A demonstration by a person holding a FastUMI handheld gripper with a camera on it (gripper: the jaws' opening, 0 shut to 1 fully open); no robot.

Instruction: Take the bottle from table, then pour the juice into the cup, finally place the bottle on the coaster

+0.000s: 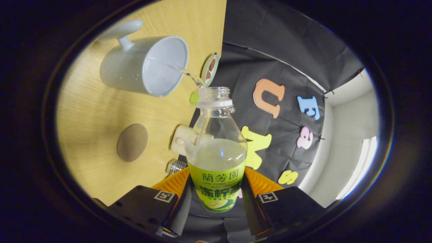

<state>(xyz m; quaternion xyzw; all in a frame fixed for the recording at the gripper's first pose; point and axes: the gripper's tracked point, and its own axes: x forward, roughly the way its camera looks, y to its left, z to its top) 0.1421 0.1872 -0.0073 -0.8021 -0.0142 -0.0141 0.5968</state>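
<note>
My gripper [216,199] has its two fingers closed on the label end of the bottle [217,152], both pressing its sides. The bottle is tipped, and a thin stream runs from its open mouth into the cup [145,65] just beyond. So picking up is done and pouring is under way, I judge. The brown coaster [132,142] lies bare on the table [91,111], waiting for the bottle.

Daylight is streaming from a bright white window [362,168] at lower right, glaring; the pale wooden table [91,111] is glowing evenly at left. Fisheye curvature is bending the edges, softening the lower corners.
</note>
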